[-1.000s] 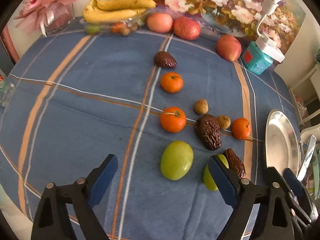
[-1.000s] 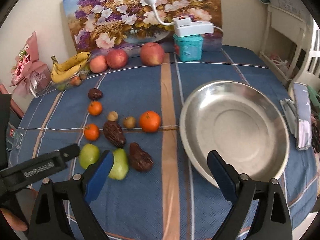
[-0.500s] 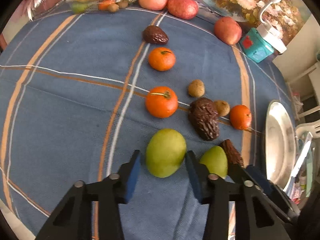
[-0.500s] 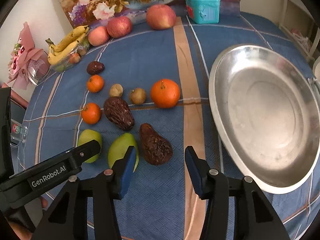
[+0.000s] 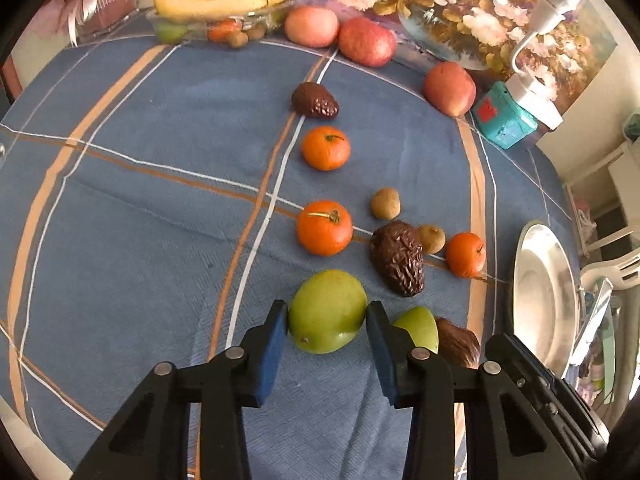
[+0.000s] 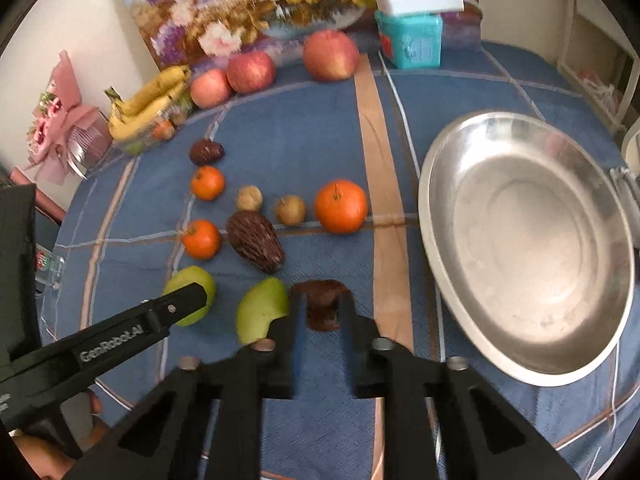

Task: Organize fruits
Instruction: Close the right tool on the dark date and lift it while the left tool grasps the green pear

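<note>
a: where do we stand with the left gripper point(image 5: 326, 326)?

b: we have it pinching the big green mango point(image 5: 327, 311), one pad on each side, fruit low on the blue tablecloth point(image 5: 140, 208), whether touching it we cannot tell.

a: and the right gripper point(image 6: 320, 310)?

b: narrowed around the wrinkled brown fruit point(image 6: 320, 304). its view is blurred, but the pads look pressed on it.

a: which way is the metal plate point(image 6: 436, 216)?

b: to our right, well apart from the mango. the right gripper is much nearer the plate, so we judge its fruit goes first.

a: the mango's long axis?

b: it runs across the pads, tip toward our left. the smaller green mango point(image 5: 418, 326) lies just beside the right pad, so we should lift straight up.
</note>
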A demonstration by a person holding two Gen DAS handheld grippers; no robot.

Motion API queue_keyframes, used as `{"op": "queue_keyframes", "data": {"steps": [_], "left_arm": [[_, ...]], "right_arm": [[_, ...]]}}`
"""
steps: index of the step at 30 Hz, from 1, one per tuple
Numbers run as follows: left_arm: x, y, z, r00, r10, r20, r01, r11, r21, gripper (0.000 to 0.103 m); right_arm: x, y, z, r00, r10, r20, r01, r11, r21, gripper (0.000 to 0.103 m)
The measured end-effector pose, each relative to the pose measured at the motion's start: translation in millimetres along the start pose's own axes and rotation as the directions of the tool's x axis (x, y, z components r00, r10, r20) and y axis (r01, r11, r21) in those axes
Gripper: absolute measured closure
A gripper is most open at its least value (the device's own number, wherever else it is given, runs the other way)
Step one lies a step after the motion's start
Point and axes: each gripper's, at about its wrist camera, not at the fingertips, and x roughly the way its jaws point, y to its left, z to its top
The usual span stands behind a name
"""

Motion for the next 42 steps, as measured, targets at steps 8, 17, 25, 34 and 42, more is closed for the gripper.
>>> {"op": "queue_keyframes", "data": {"steps": [8, 17, 25, 34, 42], "left_arm": [[4.7, 5.9, 0.2, 1.000, 0.016, -0.017, -0.016, 0.999, -0.029, 0.061], [5.5, 6.4, -0.8, 1.000, 0.015, -0.018, -0.016, 0.999, -0.030, 0.061], [5.6, 6.2, -1.5, 1.000, 0.017, -0.017, -0.018, 0.999, -0.028, 0.061], [-1.0, 10.4, -0.6, 1.000, 0.022, 0.007, -0.022, 0.999, -0.049, 0.061], [-19.4, 7.7, 6.8, 0.999, 0.009, 0.052, -0.005, 0.997, -0.071, 0.061]], "right_arm": [[7.9, 1.0, 1.0, 1.000, -0.008, -0.015, 0.007, 1.000, -0.023, 0.088], [23.7, -12.9, -0.2, 0.998, 0.007, -0.062, -0.006, 1.000, 0.016, 0.066], [38.8, -13.9, -4.6, 0.993, 0.005, -0.121, -0.002, 1.000, 0.026, 0.062], [15.0, -14.3, -4.4, 0.998, 0.017, -0.063, -0.014, 0.999, 0.052, 0.065], [-20.3, -5.5, 15.8, 1.000, -0.008, 0.009, 0.007, 0.997, 0.073, 0.065]]}}
